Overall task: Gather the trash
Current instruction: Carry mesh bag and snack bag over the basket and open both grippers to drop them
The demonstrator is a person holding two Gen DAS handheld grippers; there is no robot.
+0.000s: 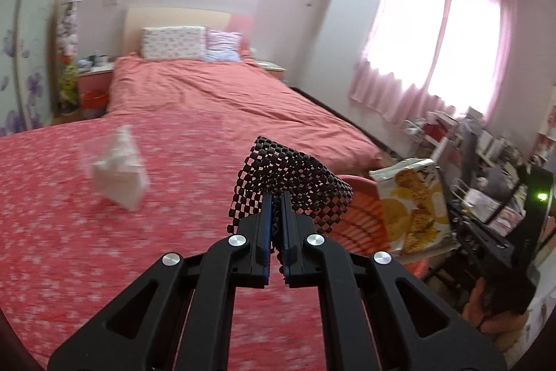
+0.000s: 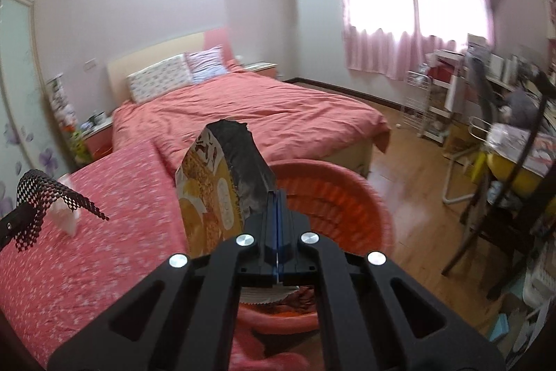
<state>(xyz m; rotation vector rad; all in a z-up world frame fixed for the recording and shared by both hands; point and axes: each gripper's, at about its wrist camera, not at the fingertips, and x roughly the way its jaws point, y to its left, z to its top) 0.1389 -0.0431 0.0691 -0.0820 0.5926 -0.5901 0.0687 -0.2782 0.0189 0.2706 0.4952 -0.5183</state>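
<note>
While left gripper [image 1: 276, 197] clamps mesh [image 1: 295, 176], wrapper [image 2: 222, 183] hangs

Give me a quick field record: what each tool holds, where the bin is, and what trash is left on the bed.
left tool: shut on black mesh mat, lifted above the bed
right tool: shut on snack bag, held at the basket's near rim
bin: red basket, off the bed's right edge
left on bed: crumpled white tissue, blurred
surface: pink floral bedspread
</note>
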